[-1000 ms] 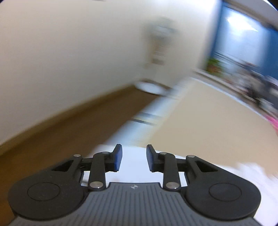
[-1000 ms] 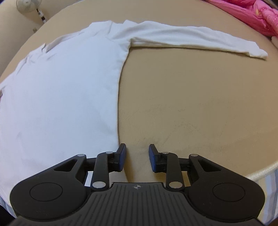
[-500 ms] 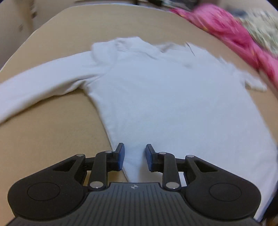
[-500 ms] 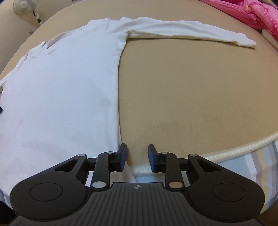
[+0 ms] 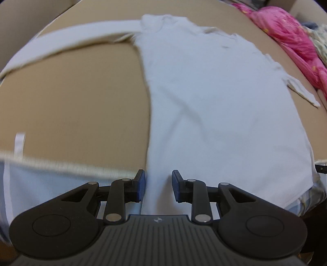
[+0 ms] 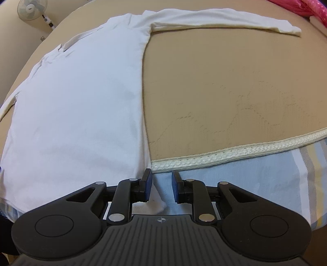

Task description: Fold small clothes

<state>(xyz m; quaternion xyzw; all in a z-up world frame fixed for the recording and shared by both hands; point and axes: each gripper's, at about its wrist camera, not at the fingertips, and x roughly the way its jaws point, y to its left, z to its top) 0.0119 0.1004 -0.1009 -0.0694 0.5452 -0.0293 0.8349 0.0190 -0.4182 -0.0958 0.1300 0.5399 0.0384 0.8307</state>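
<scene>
A white long-sleeved shirt (image 5: 214,98) lies flat on a tan mattress (image 5: 77,98), sleeves spread to both sides, its hem hanging over the near edge. My left gripper (image 5: 158,185) is open, its fingers either side of the hem's left bottom corner, not closed on it. In the right wrist view the shirt (image 6: 77,106) fills the left half, its right sleeve (image 6: 224,22) stretched across the back. My right gripper (image 6: 161,185) is open just off the hem's right bottom corner (image 6: 157,204), over the mattress edge.
White piping (image 6: 235,153) runs along the mattress edge, with a striped pale blue side (image 6: 255,184) below. Pink bedding (image 5: 290,34) is piled at the back right. A standing fan (image 6: 30,10) is at the far left beyond the mattress.
My left gripper swung from facing the wall and floor down to the shirt's left hem corner. My right gripper pulled back toward the mattress edge, near the right hem corner. Both stayed open.
</scene>
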